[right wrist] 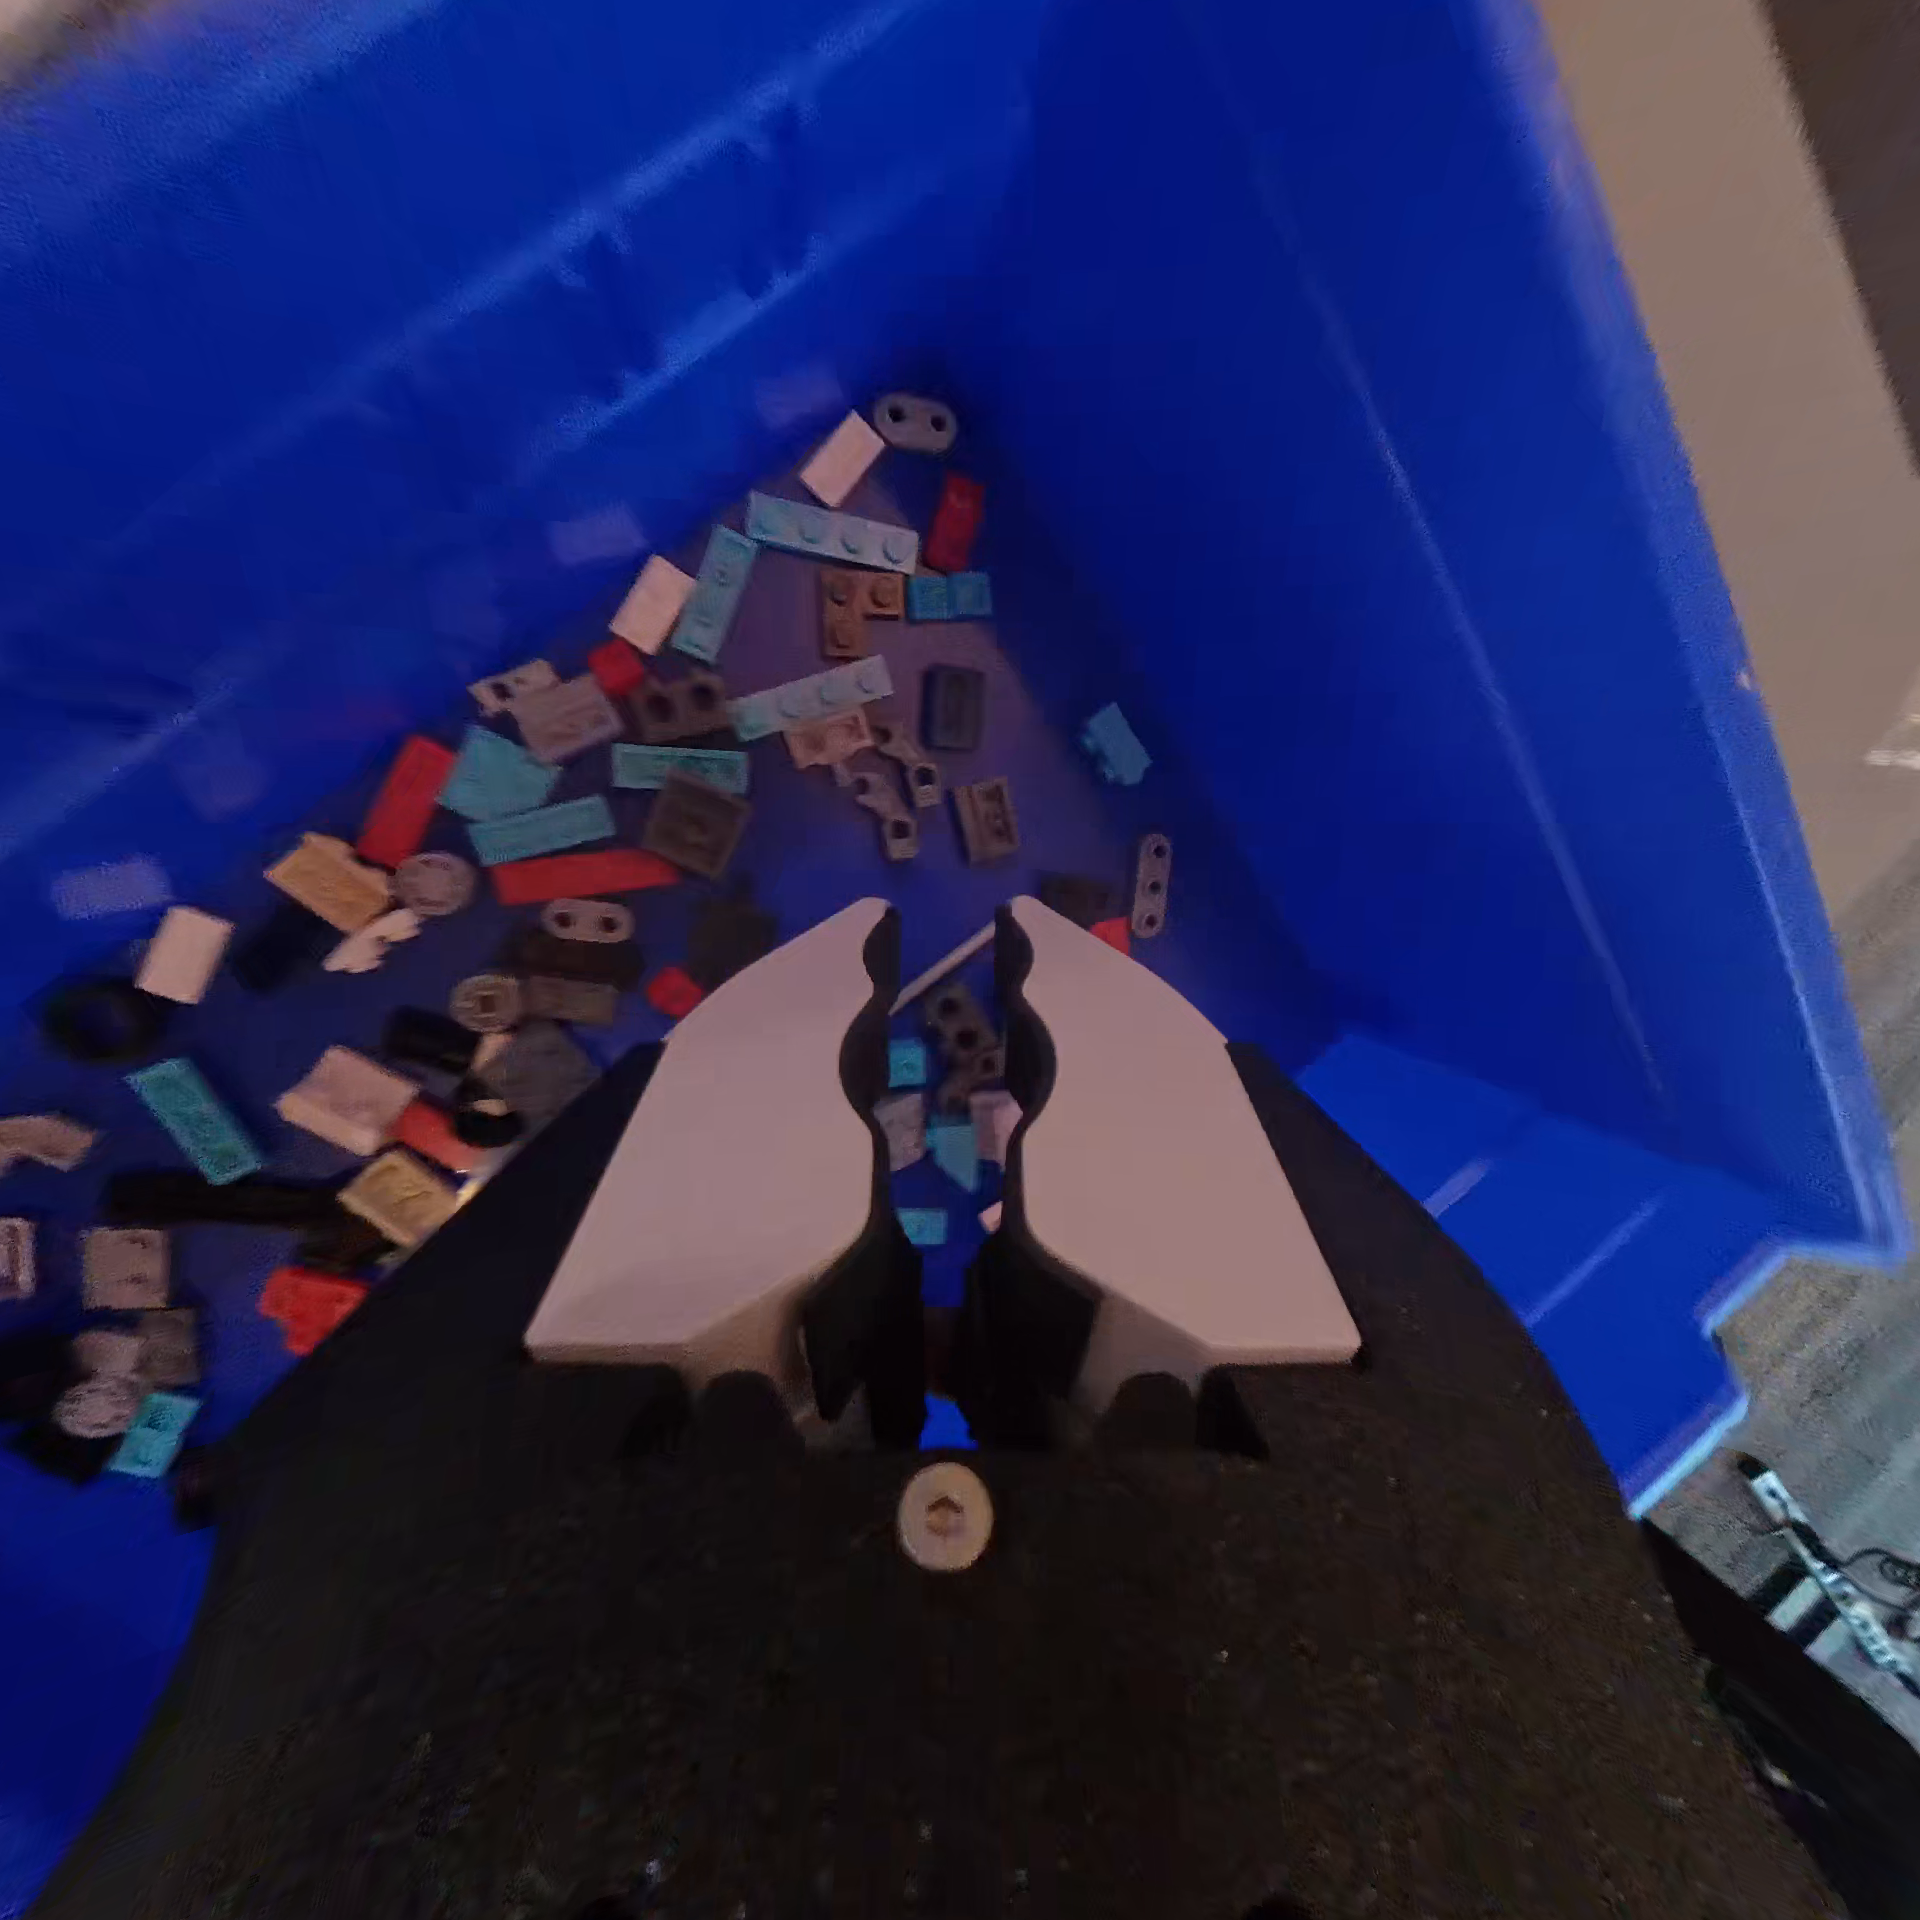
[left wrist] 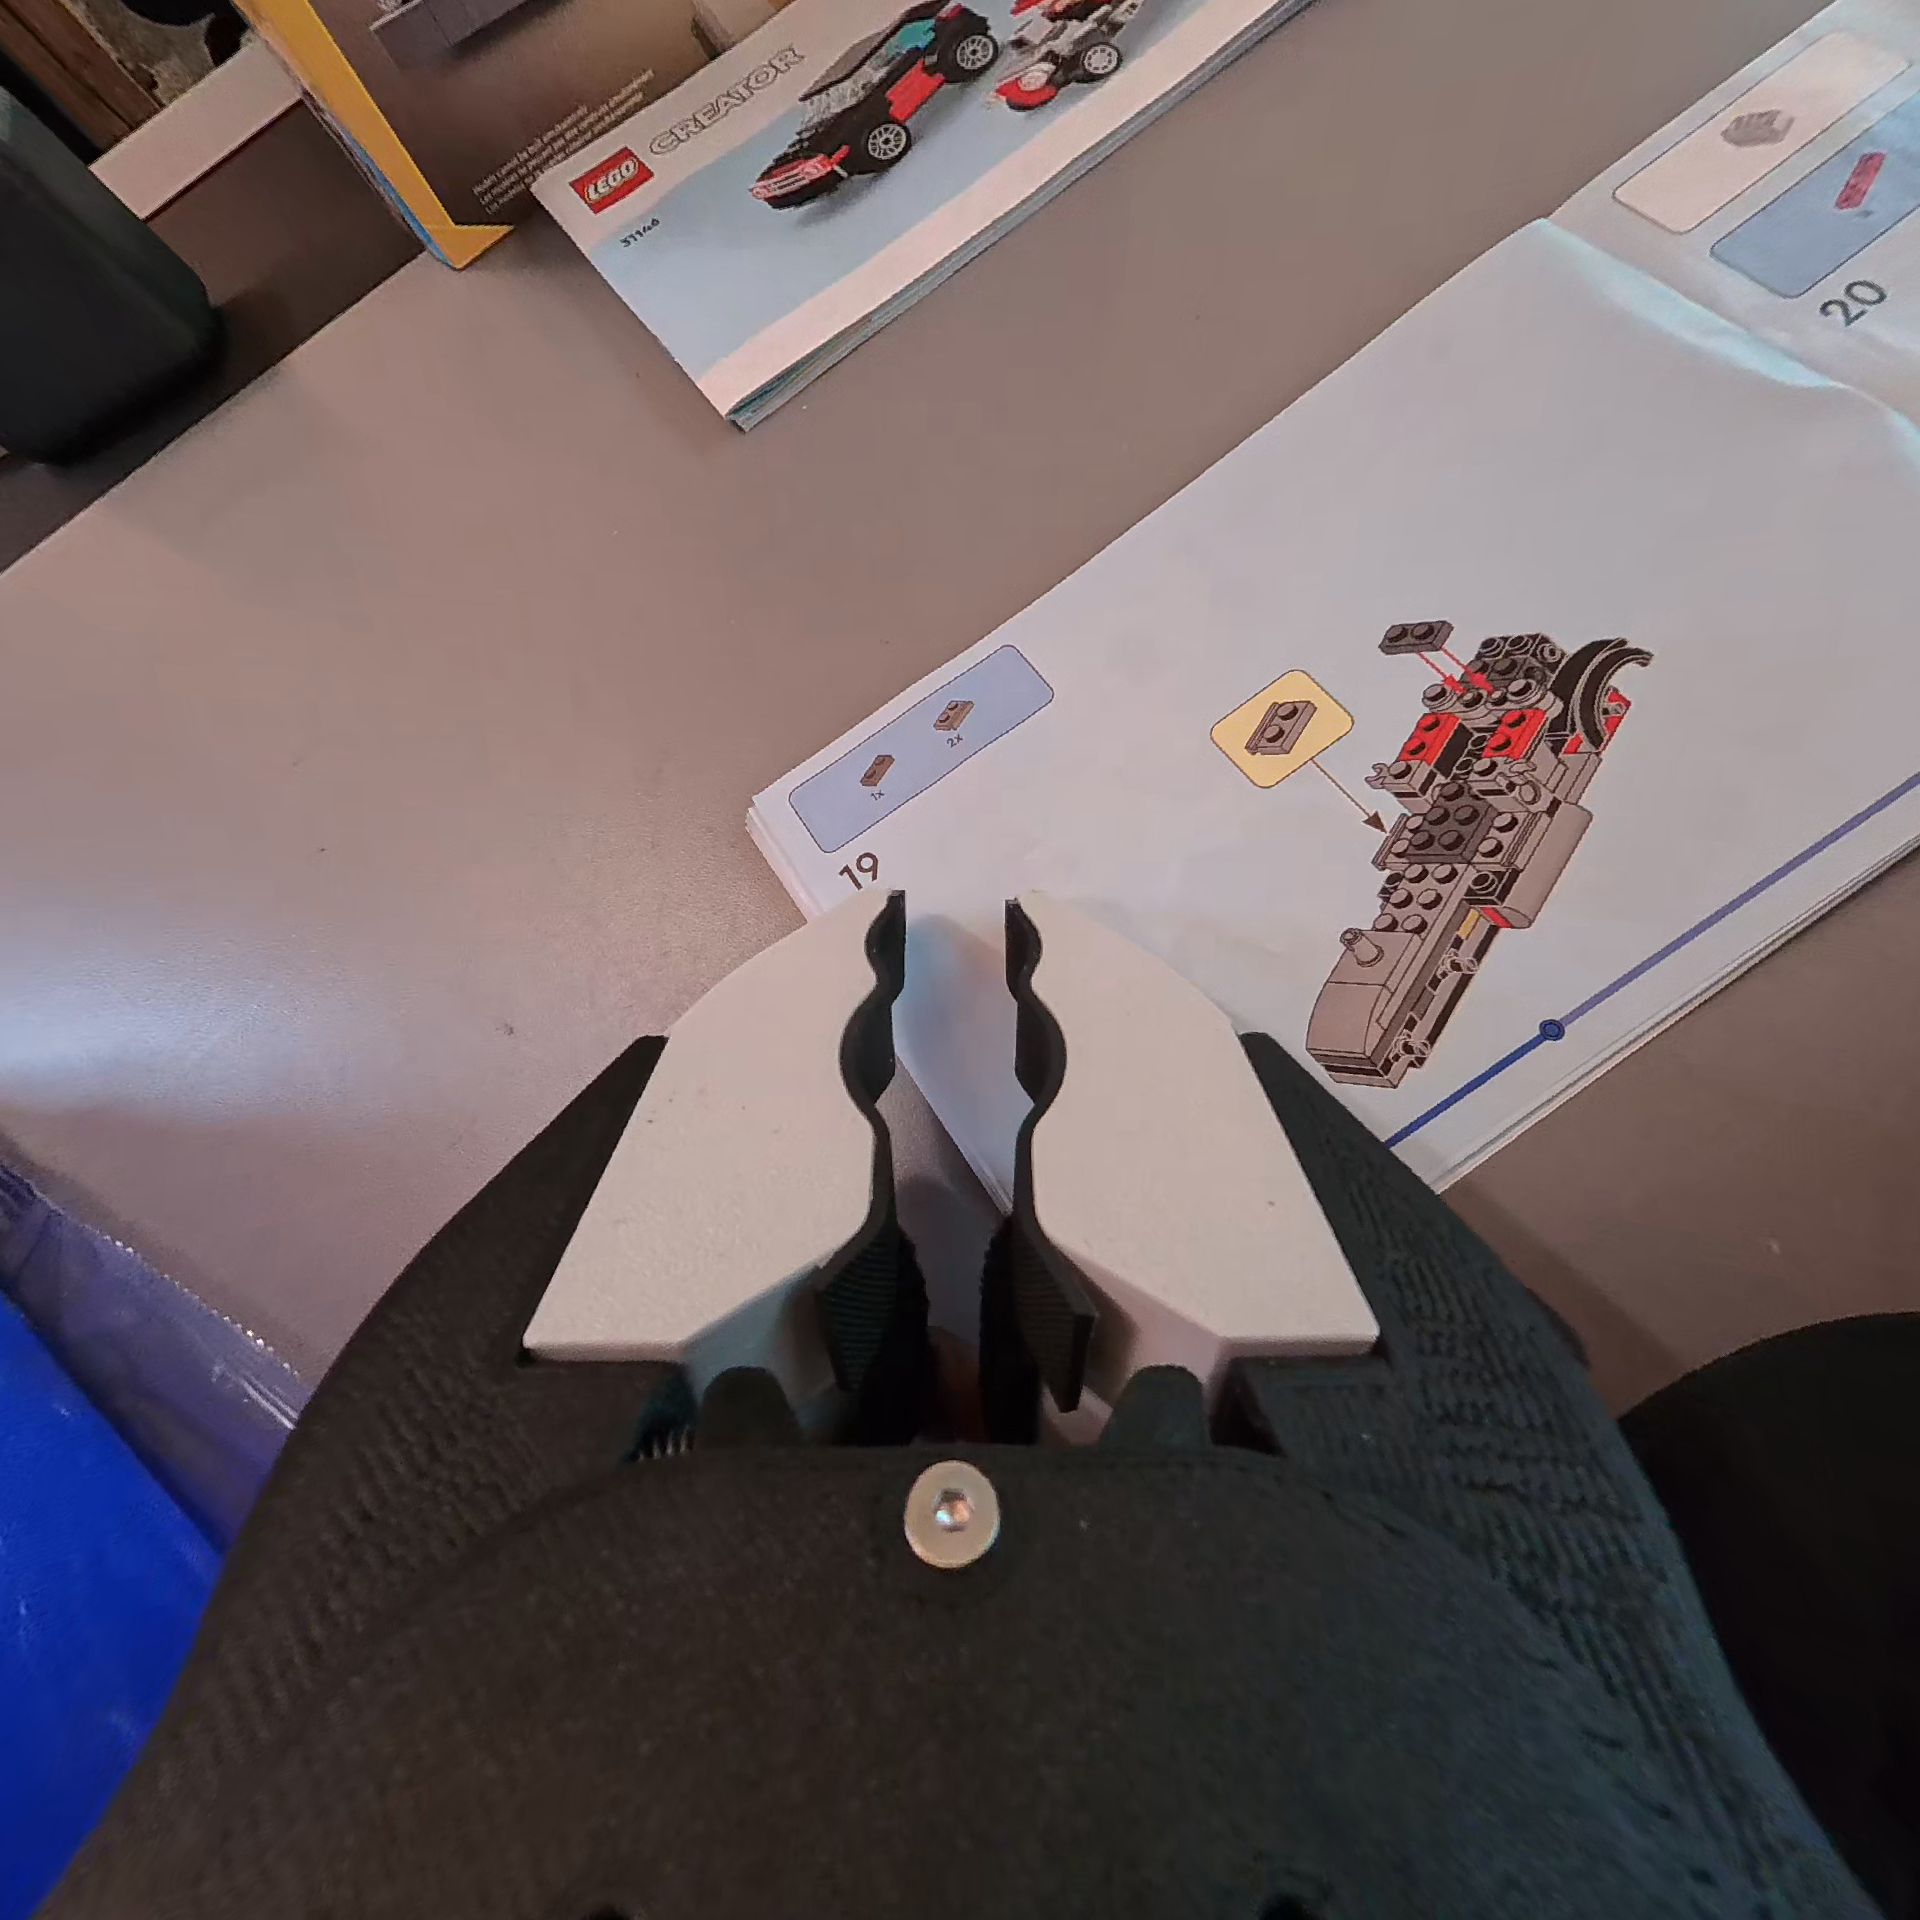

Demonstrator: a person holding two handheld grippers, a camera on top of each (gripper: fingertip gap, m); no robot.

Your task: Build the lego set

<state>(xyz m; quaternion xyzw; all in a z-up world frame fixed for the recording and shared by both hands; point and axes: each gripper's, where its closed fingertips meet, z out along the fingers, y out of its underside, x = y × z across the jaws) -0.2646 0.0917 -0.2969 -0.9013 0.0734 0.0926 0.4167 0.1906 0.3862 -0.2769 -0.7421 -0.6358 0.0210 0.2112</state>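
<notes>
Blue bin (right wrist: 1351, 520), grey table (left wrist: 416, 727), teal, red, grey bricks (right wrist: 665, 769)

Your left gripper (left wrist: 954, 906) hovers over near corner of open instruction booklet (left wrist: 1455, 540) on table (left wrist: 416, 623). Closed booklet (left wrist: 883, 187) lies behind it, box (left wrist: 416, 125) to its left. Your right gripper (right wrist: 945, 914) sits inside bin (right wrist: 1351, 520), above loose lego pieces (right wrist: 623, 810) on bin floor.

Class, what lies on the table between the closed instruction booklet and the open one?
Only bare grey table separates closed booklet from open booklet, per the left wrist view.
</notes>
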